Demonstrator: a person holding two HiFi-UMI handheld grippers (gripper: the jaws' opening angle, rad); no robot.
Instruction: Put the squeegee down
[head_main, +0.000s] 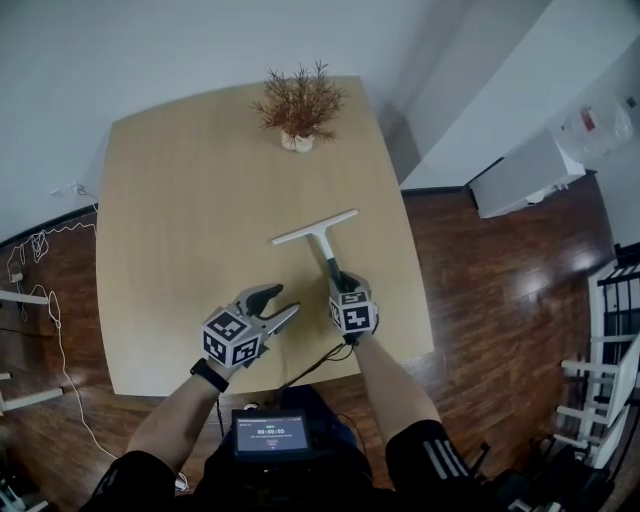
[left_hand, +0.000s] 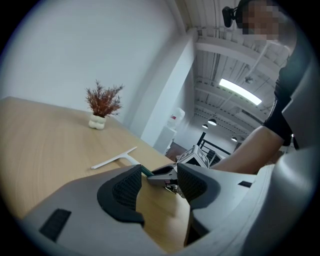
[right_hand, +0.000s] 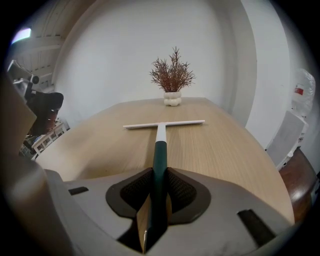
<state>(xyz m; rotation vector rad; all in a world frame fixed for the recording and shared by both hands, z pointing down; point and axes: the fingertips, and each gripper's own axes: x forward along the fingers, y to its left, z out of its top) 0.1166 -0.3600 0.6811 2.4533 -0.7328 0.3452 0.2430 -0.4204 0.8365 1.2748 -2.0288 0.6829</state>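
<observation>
A squeegee (head_main: 318, 237) with a white blade and a dark green handle (right_hand: 159, 160) lies over the light wooden table (head_main: 180, 200), its blade toward the far side. My right gripper (head_main: 345, 285) is shut on that handle near the table's front edge; in the right gripper view (right_hand: 159, 192) both pads press the handle from either side. My left gripper (head_main: 283, 305) hovers just left of it, open and empty. The left gripper view (left_hand: 159, 184) shows the squeegee (left_hand: 114, 160) and the right gripper beyond its jaws.
A small white pot with a dried reddish plant (head_main: 299, 108) stands at the table's far edge. A white cabinet (head_main: 525, 175) sits on the dark wood floor at the right. Cables (head_main: 45, 290) trail on the floor at the left.
</observation>
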